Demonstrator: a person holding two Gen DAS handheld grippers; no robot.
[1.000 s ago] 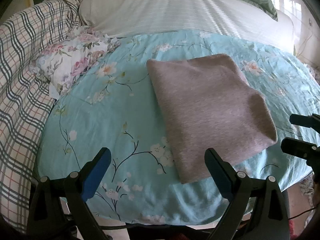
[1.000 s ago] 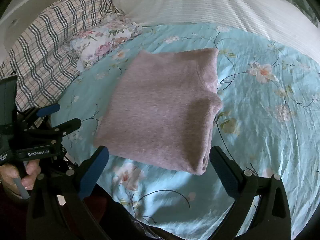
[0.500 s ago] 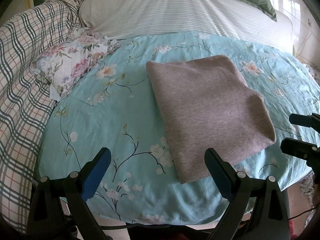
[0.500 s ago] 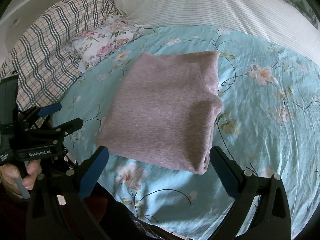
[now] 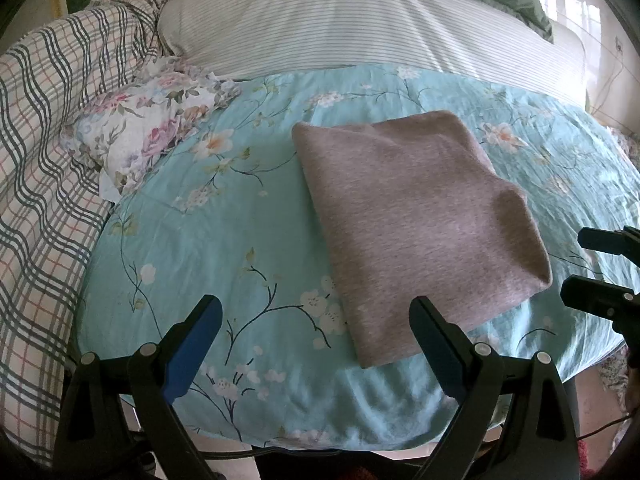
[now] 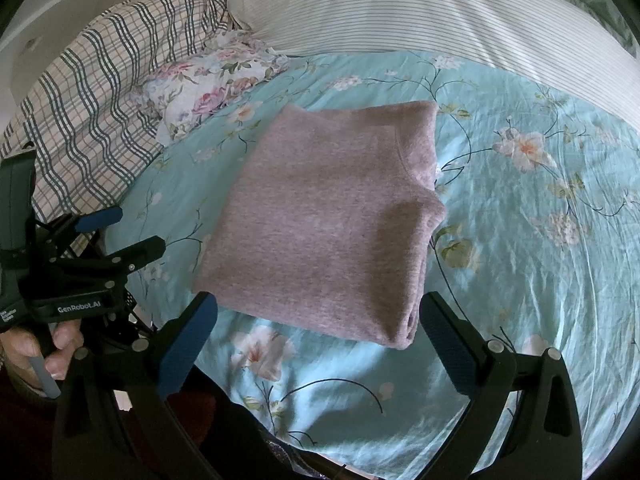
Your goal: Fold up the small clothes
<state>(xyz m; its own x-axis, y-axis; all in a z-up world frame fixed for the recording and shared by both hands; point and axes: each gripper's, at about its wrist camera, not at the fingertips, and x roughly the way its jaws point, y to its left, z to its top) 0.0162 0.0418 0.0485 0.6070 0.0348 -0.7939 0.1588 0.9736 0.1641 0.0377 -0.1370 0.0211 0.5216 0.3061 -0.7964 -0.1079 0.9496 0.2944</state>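
A pinkish-grey knit garment [image 5: 416,216] lies folded into a neat rectangle on the turquoise floral sheet [image 5: 224,248]; it also shows in the right wrist view [image 6: 332,216]. My left gripper [image 5: 316,312] is open and empty, held back near the bed's front edge, its right finger just short of the garment's near corner. My right gripper [image 6: 320,308] is open and empty, hovering in front of the garment's near edge. Each gripper shows at the edge of the other's view: the right one [image 5: 600,268] and the left one [image 6: 120,232].
A small flowered cloth [image 5: 136,132] lies crumpled at the sheet's far left. A plaid blanket [image 5: 36,184] covers the left side. A striped white pillow [image 5: 360,20] lies across the back. The bed's front edge runs just below both grippers.
Both grippers have drawn back very slightly from the bed. The folded garment has not moved and both grippers stay open.
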